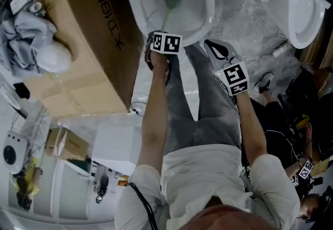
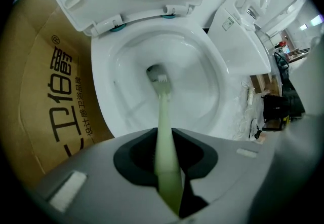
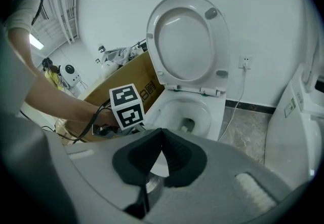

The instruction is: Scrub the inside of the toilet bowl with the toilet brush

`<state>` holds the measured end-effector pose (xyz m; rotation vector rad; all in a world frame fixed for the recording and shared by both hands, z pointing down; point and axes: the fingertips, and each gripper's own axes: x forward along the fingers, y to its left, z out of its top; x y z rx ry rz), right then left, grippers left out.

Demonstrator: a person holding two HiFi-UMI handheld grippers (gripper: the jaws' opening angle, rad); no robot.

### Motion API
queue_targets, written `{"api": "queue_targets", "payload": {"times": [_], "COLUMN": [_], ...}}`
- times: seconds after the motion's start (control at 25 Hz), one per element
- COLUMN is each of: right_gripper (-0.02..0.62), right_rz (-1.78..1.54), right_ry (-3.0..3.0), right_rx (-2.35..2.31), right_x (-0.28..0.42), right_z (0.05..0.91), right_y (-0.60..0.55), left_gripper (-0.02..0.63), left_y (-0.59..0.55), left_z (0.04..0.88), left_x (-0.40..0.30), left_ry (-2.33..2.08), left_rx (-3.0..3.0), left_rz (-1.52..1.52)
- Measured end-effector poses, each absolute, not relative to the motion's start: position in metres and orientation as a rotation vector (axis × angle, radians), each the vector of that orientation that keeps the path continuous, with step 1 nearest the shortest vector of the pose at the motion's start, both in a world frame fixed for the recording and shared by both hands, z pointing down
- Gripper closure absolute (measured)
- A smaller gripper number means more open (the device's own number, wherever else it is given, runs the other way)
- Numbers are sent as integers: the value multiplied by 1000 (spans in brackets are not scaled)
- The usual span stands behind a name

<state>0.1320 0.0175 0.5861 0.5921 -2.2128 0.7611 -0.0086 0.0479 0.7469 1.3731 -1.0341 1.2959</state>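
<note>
Closest to the lens is the person's pale shirt [image 1: 208, 171], with grey trousers [image 1: 203, 109] beyond it and both bare forearms reaching towards the toilet.

At far left stands an open cardboard box [image 1: 83, 36] with black print on its side. It holds a crumpled grey cloth [image 1: 21, 31] and sits right beside the bowl [image 1: 207, 15].

Next comes the left gripper [image 2: 163, 136], held at the bowl's near rim. Its jaws are clamped on the pale green handle of the brush [image 2: 163, 109]. The handle runs straight out from between the jaws and down into the bowl. The brush head sits low in the bowl, at the dark drain opening, with its short pale bristles showing in the left gripper view.

The seat and lid [image 3: 187, 40] stand raised against the white wall behind the bowl.

To the right, the right gripper [image 1: 217, 49] hovers over the person's right leg, just short of the bowl's front rim and not touching it. Its jaws are pressed together at the tips with nothing between them.

On the wall farther right, a socket [image 3: 245, 61] has a white cable hanging from it. A second toilet [image 1: 307, 10] stands at far right on the marbled floor [image 1: 244, 21].
</note>
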Motion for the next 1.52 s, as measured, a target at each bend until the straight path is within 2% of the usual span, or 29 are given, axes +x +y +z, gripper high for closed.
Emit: {"api": "queue_targets", "payload": {"times": [0.36, 0.88, 1.16, 1.52], "right_gripper": [591, 591, 592, 592], "right_rz": [706, 538, 391, 205], "right_ry": [-2232, -2339, -2434, -2613], "right_rx": [710, 880, 938, 1051], "right_x": [133, 105, 70, 72], "right_z": [525, 396, 314, 194], "right_y": [21, 4, -17, -31], "left_gripper": [508, 508, 508, 508], "left_y": [57, 33, -1, -16], "left_z": [664, 467, 364, 226], "left_x": [-23, -59, -84, -71], "left_ry": [-1103, -1236, -1367, -1525], "left_rx": [1483, 1837, 2045, 2316], "left_rz": [1228, 1130, 903, 598]}}
